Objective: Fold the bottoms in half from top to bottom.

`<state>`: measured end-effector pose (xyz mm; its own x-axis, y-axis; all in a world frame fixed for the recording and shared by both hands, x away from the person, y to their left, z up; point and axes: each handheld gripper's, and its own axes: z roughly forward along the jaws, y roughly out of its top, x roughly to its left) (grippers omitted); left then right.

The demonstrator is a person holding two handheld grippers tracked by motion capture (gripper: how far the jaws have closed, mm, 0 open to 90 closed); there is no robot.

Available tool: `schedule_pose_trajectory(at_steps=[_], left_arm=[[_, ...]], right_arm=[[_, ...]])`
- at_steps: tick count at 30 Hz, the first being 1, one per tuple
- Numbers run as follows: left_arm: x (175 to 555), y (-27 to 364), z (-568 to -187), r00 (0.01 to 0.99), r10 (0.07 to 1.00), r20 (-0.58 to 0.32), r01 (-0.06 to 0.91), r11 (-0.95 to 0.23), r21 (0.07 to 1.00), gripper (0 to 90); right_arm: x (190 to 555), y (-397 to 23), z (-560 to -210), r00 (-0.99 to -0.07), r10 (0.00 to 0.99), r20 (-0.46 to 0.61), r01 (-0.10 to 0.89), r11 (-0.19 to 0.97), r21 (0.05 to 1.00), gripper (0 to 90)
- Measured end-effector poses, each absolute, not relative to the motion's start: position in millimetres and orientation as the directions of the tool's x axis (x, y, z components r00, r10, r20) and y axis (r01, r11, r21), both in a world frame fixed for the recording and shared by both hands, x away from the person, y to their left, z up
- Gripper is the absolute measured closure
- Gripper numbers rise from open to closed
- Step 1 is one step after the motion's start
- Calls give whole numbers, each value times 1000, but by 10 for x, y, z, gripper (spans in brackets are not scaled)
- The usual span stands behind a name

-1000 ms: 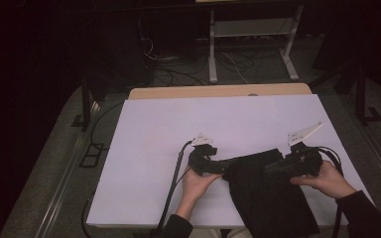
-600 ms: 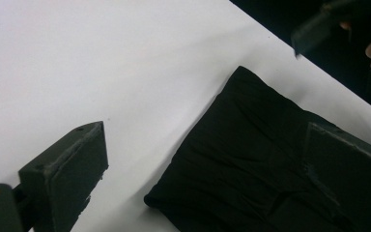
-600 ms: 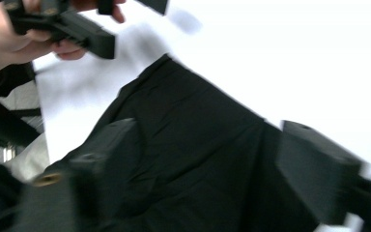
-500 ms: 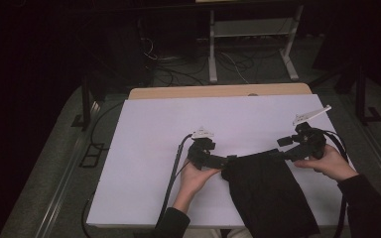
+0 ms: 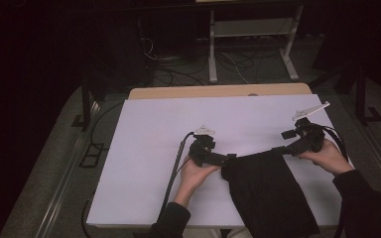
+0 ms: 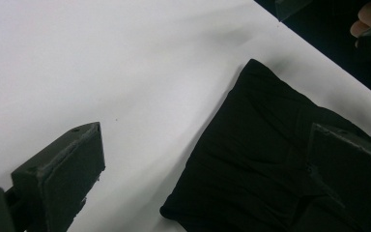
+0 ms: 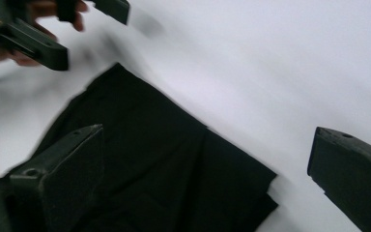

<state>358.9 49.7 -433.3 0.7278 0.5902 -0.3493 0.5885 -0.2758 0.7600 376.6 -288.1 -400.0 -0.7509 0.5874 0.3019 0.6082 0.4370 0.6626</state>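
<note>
On the table [image 5: 178, 129], toward its near right part, just let go of the cloth [image 5: 270, 196]. Have been opening both tools: right gripper [image 5: 279, 148] from nearly closed to full spread, left gripper [image 5: 229, 158] only a little wider. Now gaping on both sides, pads clear of the fabric, nothing pinched, with cloth merely lying under and between the jaws in both gripper views. Drawn off as well, the right one, toward the table's right edge, where a second ago it sat closer in, at the cloth's far right corner; hardly shifted, the left one, resting just off the far left corner. Probably marks the end of a laying-down or folding step: fabric set on the table and released, free to be smoothed or taken up afresh. As for the cloth itself: black, matte, limp, folded to a rough oblong, running from about the table's middle depth back to its near edge and seemingly hanging a little over it. Lies flat, with soft creases across the top, far corners slightly rounded, and a doubled layer peeping out at one corner in the right gripper view.
</note>
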Motion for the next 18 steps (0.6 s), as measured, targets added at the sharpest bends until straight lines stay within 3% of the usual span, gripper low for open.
schedule_pose_trajectory(at_steps=[9, 18], left_arm=[[3604, 427, -4442, 732, 578, -361, 605, -308, 734, 7], [3598, 364, -4517, 734, 558, -387, 623, -326, 711, 7]], right_arm=[[3826, -2919, -4185, -738, 607, 296, 623, 443, 645, 7], [3849, -3020, -4353, -716, 619, 324, 646, 410, 644, 86]])
